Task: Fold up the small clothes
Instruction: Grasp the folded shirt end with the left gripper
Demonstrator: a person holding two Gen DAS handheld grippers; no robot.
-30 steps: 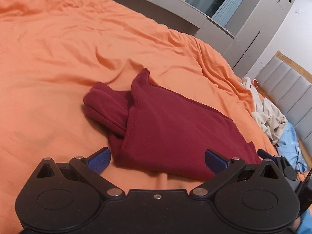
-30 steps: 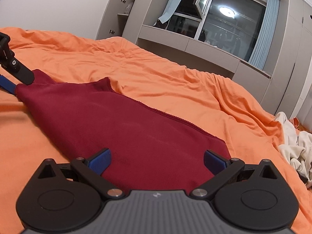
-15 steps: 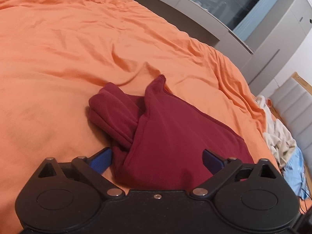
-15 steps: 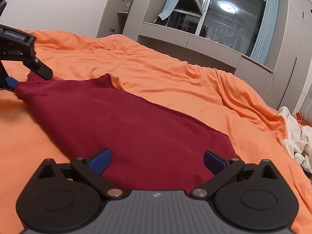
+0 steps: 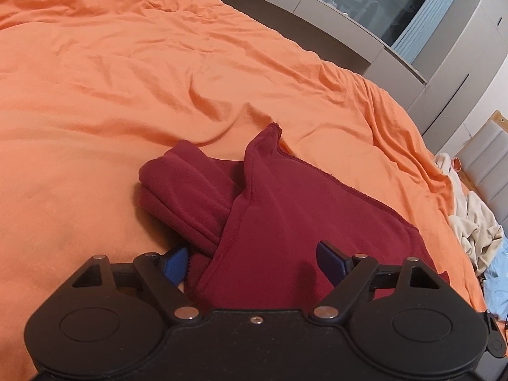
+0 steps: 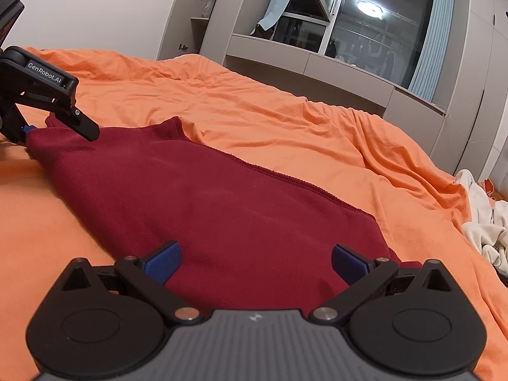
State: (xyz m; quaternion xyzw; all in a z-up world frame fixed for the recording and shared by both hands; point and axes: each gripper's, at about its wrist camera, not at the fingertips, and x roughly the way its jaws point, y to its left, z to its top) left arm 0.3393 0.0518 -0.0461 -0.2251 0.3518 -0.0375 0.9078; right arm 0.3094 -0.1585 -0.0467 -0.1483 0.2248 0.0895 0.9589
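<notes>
1. Nearest in the left wrist view, the left gripper [image 5: 255, 260] has just been closing, though its jaws are not yet shut. Its blue pads [image 5: 174, 262] straddle the near corner of the dark red knit garment [image 5: 295, 219] and do not yet pinch it, as far as I can see.
2. Nearest in the right wrist view, the right gripper [image 6: 254, 262] stands wide apart over the other end of the same garment [image 6: 206, 209]. Red cloth lies between its pads and neither pad presses on it, so it holds nothing.
3. The garment lies in the middle of the wrinkled orange bedcover [image 5: 127, 73], spread fairly flat. A sleeve [image 5: 187, 190] is already doubled in on the left side, under the raised shoulder edge.
4. Judged from this, the first fold is done. The body has yet to be folded over, likely by both grippers taking the near hem and carrying it across.
5. Farther right, a heap of cream and pale blue clothes [image 5: 473, 228] sits at the bed's edge, apparently not yet folded.
6. Beyond the bed stand grey cabinets [image 6: 317, 66] and a dark window [image 6: 374, 28].
</notes>
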